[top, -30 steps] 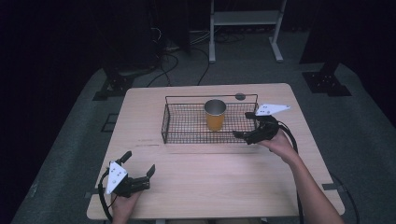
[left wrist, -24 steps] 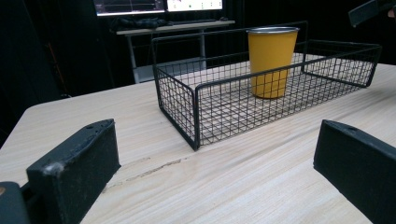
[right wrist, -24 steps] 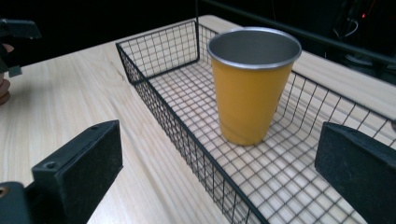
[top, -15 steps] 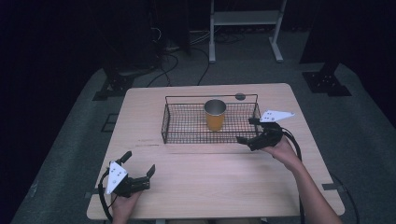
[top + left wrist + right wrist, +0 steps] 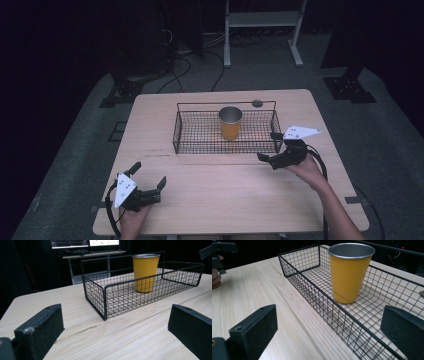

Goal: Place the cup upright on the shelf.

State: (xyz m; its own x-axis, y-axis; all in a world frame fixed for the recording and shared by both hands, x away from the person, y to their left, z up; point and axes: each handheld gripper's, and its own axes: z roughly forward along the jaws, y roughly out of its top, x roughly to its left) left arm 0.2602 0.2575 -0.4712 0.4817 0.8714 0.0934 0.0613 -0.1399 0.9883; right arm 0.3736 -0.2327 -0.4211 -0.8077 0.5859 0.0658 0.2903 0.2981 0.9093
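My yellow steel cup stands upright, mouth up, at frame centre in the wire basket. My left gripper and right gripper both gape wide, empty. The right gripper view shows the cup's grey inside.

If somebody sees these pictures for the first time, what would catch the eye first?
Most likely the yellow cup, the one bright thing, standing upright in the black wire basket at the far middle of the table. Next come the two grippers, both open and holding nothing: the right gripper near the basket's right end, the left gripper at the near left corner.
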